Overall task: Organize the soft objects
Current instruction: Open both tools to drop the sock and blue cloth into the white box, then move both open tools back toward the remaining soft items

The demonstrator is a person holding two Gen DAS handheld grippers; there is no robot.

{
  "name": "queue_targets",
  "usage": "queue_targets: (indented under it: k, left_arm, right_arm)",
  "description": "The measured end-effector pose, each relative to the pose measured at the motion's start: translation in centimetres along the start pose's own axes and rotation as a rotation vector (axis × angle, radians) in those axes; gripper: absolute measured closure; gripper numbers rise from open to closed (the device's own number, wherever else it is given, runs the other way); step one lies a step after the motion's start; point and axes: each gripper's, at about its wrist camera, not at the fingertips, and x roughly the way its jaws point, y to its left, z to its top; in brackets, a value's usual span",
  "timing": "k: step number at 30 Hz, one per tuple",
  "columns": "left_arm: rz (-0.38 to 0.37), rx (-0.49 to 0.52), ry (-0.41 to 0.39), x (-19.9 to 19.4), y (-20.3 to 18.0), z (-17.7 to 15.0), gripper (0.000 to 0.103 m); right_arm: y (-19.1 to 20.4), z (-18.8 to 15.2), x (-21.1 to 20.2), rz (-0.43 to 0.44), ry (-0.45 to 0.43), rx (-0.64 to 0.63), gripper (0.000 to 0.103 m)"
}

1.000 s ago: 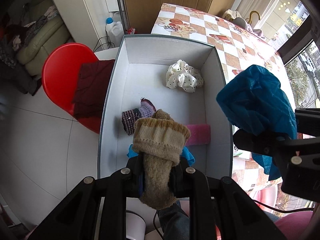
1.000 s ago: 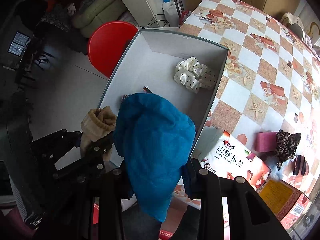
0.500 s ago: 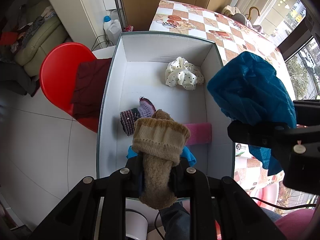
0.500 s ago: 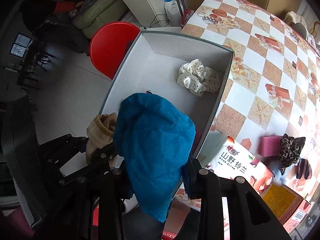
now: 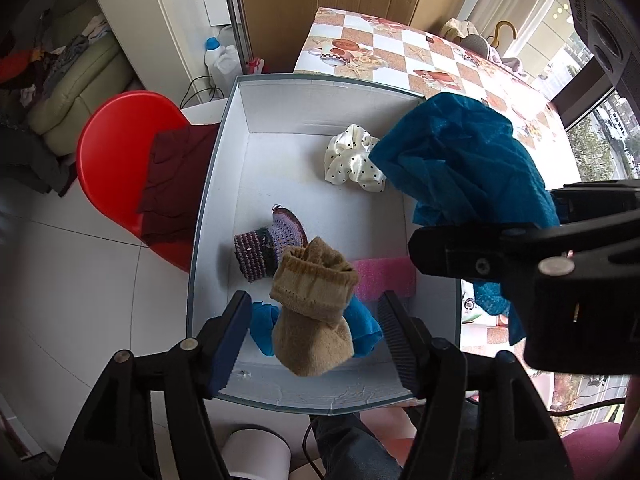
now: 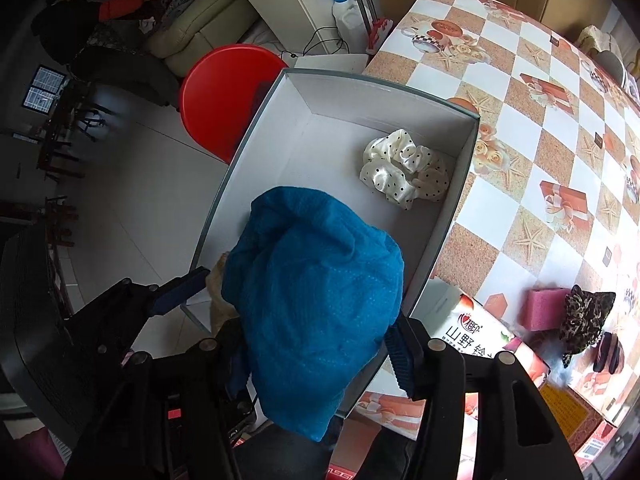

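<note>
At the far left of the left wrist view, a red plastic chair stands on the pale tiled floor with a dark maroon cloth draped over its seat, just beside the box. The large white cardboard box fills the middle of both views, with its far end against the checked counter.

Inside the box, a purple striped knitted sock lies near the left wall, a pink foam sponge sits to its right, and a crumpled blue cloth lies at the near end. A cream satin scrunchie with black dots rests toward the far right corner.

The left tool points down over the box's near end, its jaws opening wide; the tan knitted sock sits between them, clear of both pads.

To the right, the right tool is above the box's right wall, its jaws opening too. The teal blue textured cloth bulges between them and hides the left pad, so whether it is still gripped cannot be told.

On the counter at the far right lie a second pink sponge and a leopard-print fabric piece, touching each other.
</note>
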Motion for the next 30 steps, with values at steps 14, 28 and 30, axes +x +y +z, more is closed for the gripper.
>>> queue_targets:
  k: [14,28,30]
  left_arm:
    - [-0.18,0.111,-0.095,-2.8,-5.1,4.1,0.0]
    - [-0.237,0.572,0.13,4.9,-25.3,8.3,0.0]
    - [-0.228,0.606,0.195,7.6,-27.7,8.6,0.0]
  right_arm:
    - [-9.3,-2.7,-4.5,0.018,-0.022,0.321,0.001]
    - [-29.1,-15.4,-17.1,-0.047,-0.227,0.826,0.001]
    - [-31.5,-17.4,-16.9,-0.069,-0.212,0.876,0.001]
